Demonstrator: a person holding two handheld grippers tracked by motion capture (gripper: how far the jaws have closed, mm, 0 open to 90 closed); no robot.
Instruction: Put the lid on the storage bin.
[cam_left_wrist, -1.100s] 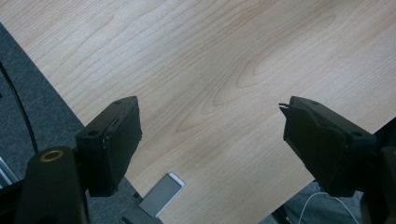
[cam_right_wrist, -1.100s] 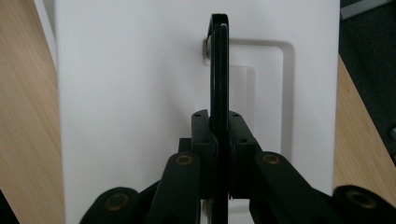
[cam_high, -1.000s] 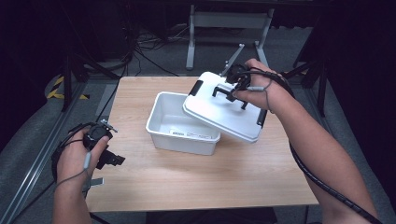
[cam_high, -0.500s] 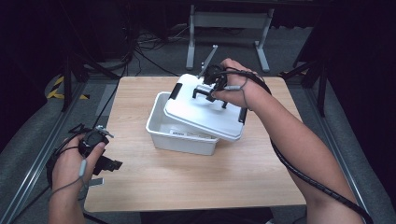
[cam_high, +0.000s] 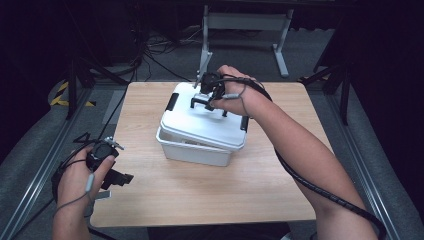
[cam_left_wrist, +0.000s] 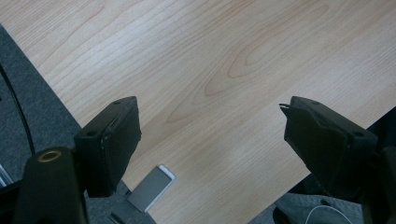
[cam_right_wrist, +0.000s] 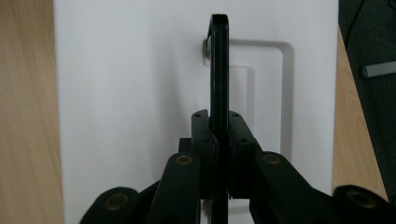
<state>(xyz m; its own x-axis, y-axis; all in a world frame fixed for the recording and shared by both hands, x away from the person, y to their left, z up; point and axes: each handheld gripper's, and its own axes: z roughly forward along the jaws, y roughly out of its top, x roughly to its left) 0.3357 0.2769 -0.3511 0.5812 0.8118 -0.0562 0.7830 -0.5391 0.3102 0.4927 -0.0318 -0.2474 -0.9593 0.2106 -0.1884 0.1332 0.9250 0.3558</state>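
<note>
One white plastic lid (cam_high: 202, 125) sits skewed on the white rectangular plastic bin (cam_high: 195, 150) mid-surface, not seated yet. Right claw (cam_high: 212, 95) is clamped on the lid's black handle (cam_right_wrist: 219, 70). Left claw (cam_left_wrist: 210, 140), wide open and empty, hovers over the near-left wooden surface (cam_high: 210, 190). Left: square up, press down.

The box (cam_high: 195, 150) stands mid-table (cam_high: 210, 200), with the lid (cam_high: 200, 122) resting on top of it, slightly askew. The right gripper (cam_high: 210, 92) is above the lid's far part, at its handle (cam_right_wrist: 219, 70). The left gripper (cam_high: 107, 167) sits well apart, over the table's near left edge.
</note>
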